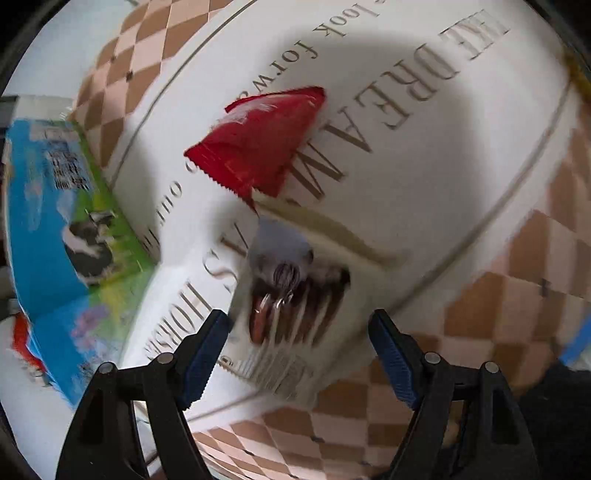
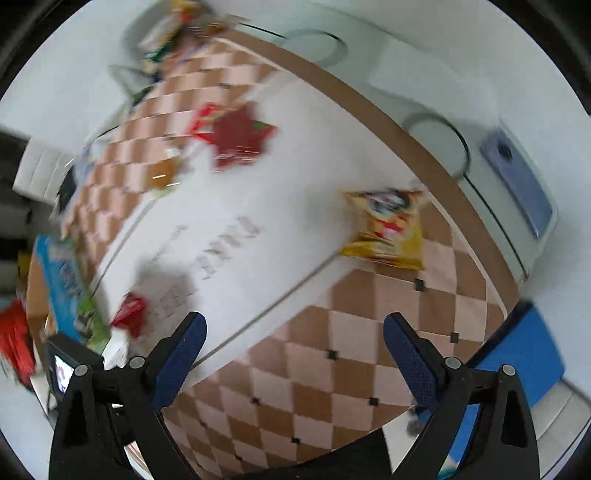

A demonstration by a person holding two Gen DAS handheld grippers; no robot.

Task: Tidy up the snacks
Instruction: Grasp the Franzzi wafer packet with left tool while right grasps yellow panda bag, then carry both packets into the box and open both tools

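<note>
My left gripper (image 1: 299,321) points down at the cloth, jaws open. A white snack packet with a dark chocolate picture (image 1: 291,295) lies blurred just below and between its blue pads (image 1: 203,350), which do not press on it. Beyond it lies a red packet (image 1: 258,144). My right gripper (image 2: 295,321) is open and holds nothing over the checkered border of the cloth (image 2: 332,369). A yellow packet (image 2: 388,229) lies ahead of it to the right. Red packets (image 2: 236,136) lie farther off, and a small red one (image 2: 129,314) at the left.
A blue and green carton with a cow picture (image 1: 66,221) lies at the left edge of the lettered white cloth (image 1: 424,184). A heap of snacks (image 2: 177,29) sits at the far end. A phone (image 2: 517,184) and a blue object (image 2: 524,354) lie to the right.
</note>
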